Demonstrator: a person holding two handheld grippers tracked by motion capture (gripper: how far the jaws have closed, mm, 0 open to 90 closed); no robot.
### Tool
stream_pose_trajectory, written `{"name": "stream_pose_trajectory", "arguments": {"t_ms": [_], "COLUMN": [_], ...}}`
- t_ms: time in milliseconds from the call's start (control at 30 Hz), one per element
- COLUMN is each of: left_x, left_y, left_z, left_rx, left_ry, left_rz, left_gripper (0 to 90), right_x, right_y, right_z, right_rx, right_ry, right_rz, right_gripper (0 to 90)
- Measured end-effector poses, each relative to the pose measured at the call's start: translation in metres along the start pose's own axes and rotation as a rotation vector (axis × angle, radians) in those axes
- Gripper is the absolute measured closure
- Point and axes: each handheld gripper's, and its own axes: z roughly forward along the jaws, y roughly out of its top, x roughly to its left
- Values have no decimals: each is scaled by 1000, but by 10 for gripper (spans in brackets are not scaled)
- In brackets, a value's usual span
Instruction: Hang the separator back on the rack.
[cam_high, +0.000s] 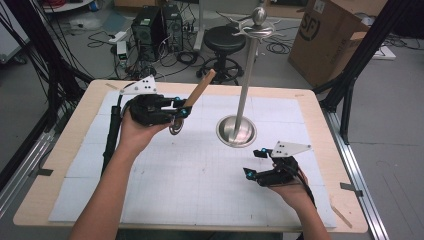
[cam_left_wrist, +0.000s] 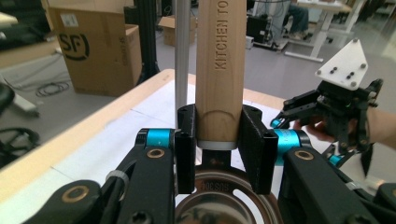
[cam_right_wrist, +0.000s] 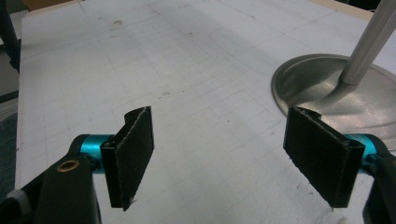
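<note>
**Wooden-handled utensil held up beside a metal hanging stand**

Wood and steel meet in the left gripper (cam_left_wrist: 218, 140), whose jaws are clamped on the utensil (cam_high: 199, 91) at the base of its wooden handle; the handle rises beyond the fingertips, the steel bowl sits below them. Further right stands the metal stand (cam_high: 248, 70), its hooks bare, its dish-shaped base (cam_right_wrist: 299, 86) holding nothing but the pole. The right gripper (cam_right_wrist: 232, 158) hovers low over the white mat (cam_high: 200, 170), jaws wide apart, empty. Judging by this, hanging the utensil remains undone.

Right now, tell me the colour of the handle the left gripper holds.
Light tan wood handle, clearest in the left gripper view.
</note>
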Motion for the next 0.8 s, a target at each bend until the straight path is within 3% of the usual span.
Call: {"name": "stream_pose_trajectory", "arguments": {"t_ms": [133, 500, 800], "left_x": [2, 9, 12], "left_y": [12, 34, 48], "left_z": [1, 6, 9], "left_rx": [10, -50, -65], "left_ry": [-8, -48, -23], "left_rz": [10, -19, -6], "left_gripper": [690, 690, 690], "right_x": [-1, -1, 0], "right_y": [0, 1, 1], "right_z": [0, 0, 0], "right_rx": [-2, -6, -8], "right_ry": [1, 2, 6], "right_rz": [-2, -5, -8], "right_gripper": [239, 238, 239]}}
